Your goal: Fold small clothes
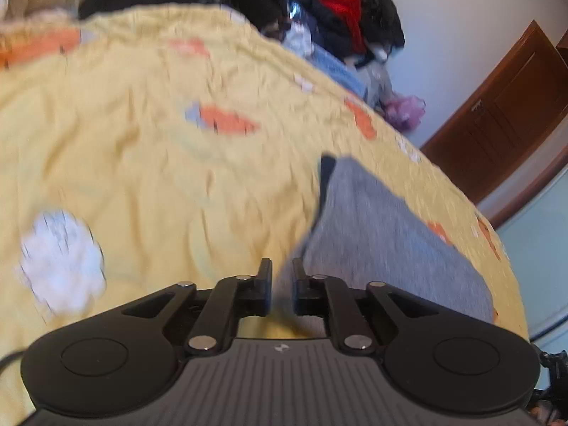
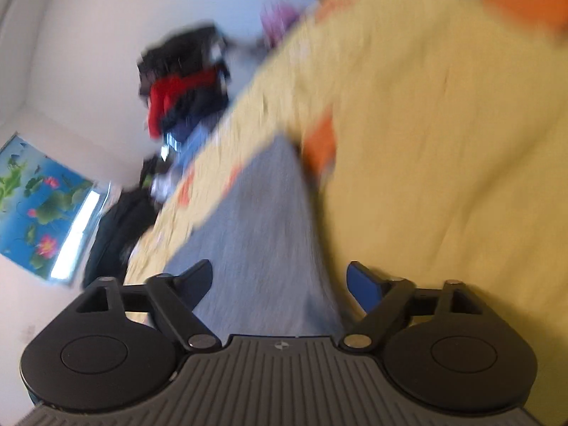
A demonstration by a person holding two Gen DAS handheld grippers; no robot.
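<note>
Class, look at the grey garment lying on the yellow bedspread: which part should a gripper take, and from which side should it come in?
Probably the grey garment's near edge, just ahead of the left gripper, approached low from the near side. The cloth lies flat on the yellow bedspread, so only an edge gives the fingers something to pinch. Blur hides any hem or fold.

text: none readable | labels: none | signs: none

Matt grey knit garment (image 1: pixel 387 234)
</note>
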